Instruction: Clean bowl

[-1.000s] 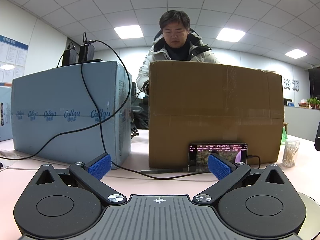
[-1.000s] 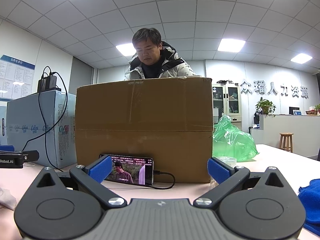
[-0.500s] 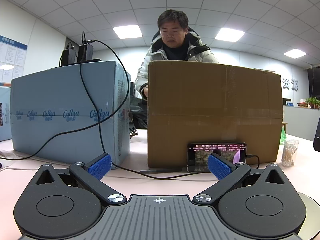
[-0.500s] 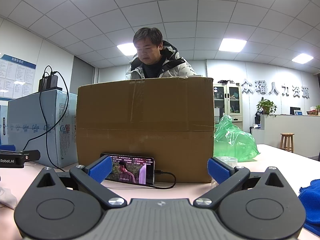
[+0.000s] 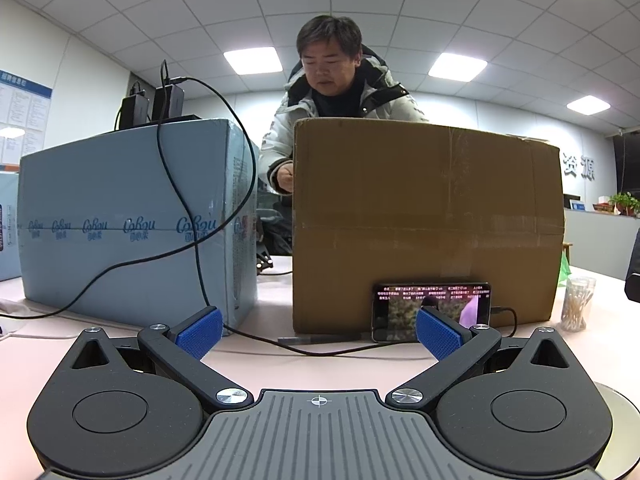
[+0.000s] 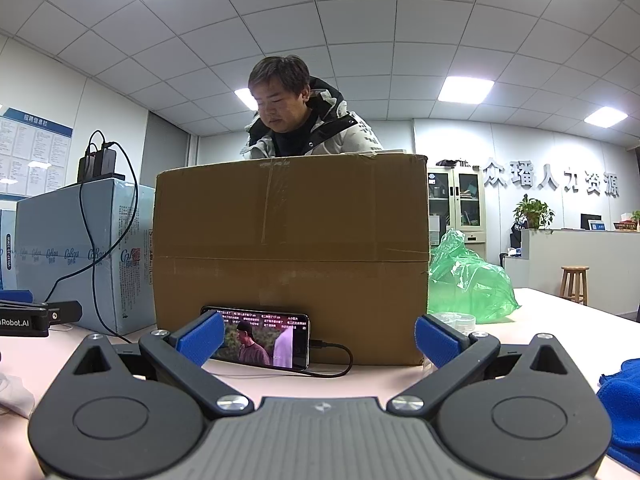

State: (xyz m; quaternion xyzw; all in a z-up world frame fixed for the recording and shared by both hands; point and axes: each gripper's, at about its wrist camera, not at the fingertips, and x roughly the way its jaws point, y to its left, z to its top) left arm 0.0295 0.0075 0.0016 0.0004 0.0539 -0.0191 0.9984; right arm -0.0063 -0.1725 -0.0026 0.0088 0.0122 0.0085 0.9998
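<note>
My left gripper is open, low over the pink table, with nothing between its blue pads. A curved metallic rim, possibly the bowl, shows at the lower right edge of the left wrist view, partly hidden by the gripper body. My right gripper is also open and empty, level with the table. A blue cloth lies at its right edge. The left gripper's finger shows at the far left of the right wrist view.
A brown cardboard box stands ahead with a phone leaning on it, cable trailing. A light blue carton with chargers and cables stands left. A person is behind the boxes. A cotton-swab jar, green bag, white tissue.
Both grippers stay open and nearly still. The person behind the boxes has leaned forward slightly and a hand now shows beside the brown box.
</note>
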